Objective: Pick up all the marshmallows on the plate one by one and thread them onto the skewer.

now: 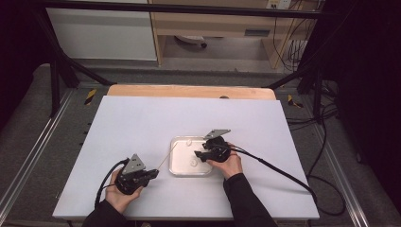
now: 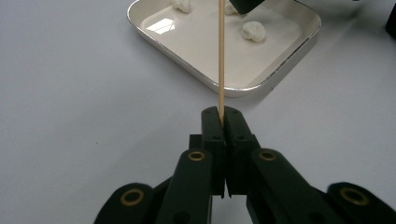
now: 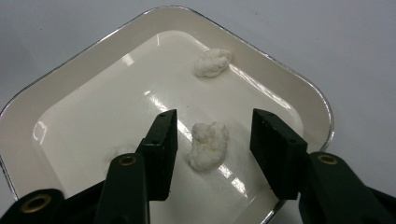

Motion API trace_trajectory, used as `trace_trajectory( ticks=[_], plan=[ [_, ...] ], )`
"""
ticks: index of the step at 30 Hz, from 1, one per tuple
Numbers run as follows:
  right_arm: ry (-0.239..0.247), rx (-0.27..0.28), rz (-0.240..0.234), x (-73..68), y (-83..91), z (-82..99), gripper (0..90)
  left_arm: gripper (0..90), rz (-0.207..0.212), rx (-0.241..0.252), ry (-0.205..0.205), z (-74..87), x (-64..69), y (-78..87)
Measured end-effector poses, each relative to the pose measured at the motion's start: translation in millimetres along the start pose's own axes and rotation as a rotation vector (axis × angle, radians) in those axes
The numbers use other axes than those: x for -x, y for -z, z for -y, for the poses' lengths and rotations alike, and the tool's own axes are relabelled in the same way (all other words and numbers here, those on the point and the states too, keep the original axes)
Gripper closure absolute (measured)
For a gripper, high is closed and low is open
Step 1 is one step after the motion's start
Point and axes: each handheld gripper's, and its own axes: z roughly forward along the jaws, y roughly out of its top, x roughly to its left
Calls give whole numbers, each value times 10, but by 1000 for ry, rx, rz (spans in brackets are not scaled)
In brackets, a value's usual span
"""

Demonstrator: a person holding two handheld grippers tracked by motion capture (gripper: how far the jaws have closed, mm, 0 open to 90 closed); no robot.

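Observation:
A white enamel tray [image 1: 173,156] lies on the white table and holds small white lumps. My right gripper [image 3: 215,126] hangs low over the tray, jaws open. One lump [image 3: 209,144] sits between the pads, with a gap on each side. A second lump [image 3: 213,62] rests near the tray's far corner. My left gripper [image 2: 223,116] is shut on the lower end of a thin wooden skewer [image 2: 221,56]. The skewer points up and away over the tray [image 2: 201,42]. In the high view the left gripper [image 1: 153,173] is left of the tray and the right gripper [image 1: 198,155] is over its right part.
The white table top [image 1: 142,123] has bare room to the left of and behind the tray. A wooden edge [image 1: 189,91] runs along its far side. Cables trail from both grippers, the right one across the table's right part [image 1: 279,170].

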Motion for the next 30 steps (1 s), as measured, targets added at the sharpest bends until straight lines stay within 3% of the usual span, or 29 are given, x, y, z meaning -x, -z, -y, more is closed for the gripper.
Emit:
trace_trajectory(
  ticks=[13, 20, 26, 30],
  plan=[
    [17, -3, 4, -12, -20, 33, 707, 885, -2, 4, -1, -1, 6, 5],
    [15, -1, 4, -7, -7, 35, 749, 885, -2, 9, -2, -2, 20, 5],
    [5, 46, -23, -14, 137, -18, 768, 885, 1, 17, -5, -6, 47, 4],
    [-28, 106, -71, -16, 306, -52, 772, 885, 4, 22, -8, -9, 65, 1]
  ],
)
